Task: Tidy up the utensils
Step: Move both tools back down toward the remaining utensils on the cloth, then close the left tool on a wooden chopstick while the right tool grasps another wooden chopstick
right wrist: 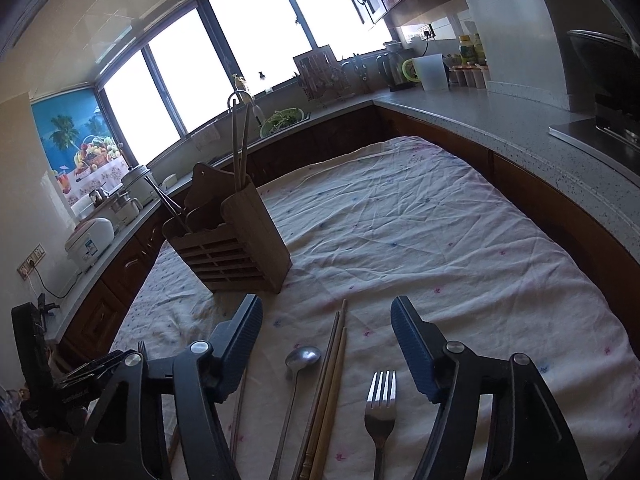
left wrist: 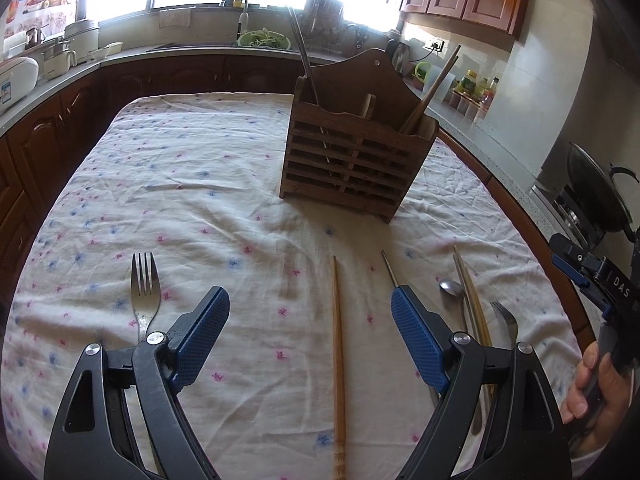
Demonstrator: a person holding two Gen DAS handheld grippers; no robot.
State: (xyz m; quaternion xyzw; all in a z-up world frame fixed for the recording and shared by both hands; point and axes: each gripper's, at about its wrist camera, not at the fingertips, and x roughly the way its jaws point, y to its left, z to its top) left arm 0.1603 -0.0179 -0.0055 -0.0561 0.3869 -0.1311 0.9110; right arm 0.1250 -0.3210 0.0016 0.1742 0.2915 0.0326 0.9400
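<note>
Both grippers, left (left wrist: pixel 310 320) and right (right wrist: pixel 326 330), are held wide open, empty, before the wooden caddy (left wrist: pixel 352 160). A pick-up is judged pending: closure on the single chopstick (left wrist: pixel 339 360) is called for.

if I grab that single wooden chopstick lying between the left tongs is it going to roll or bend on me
The wooden chopstick looks thin and rigid, so it will probably stay straight and feel light. Its slim shaft may roll if nudged sideways, though the wrinkled tablecloth should damp that. It lies flat on the cloth, so the open left tongs will likely need to pinch low.
</note>
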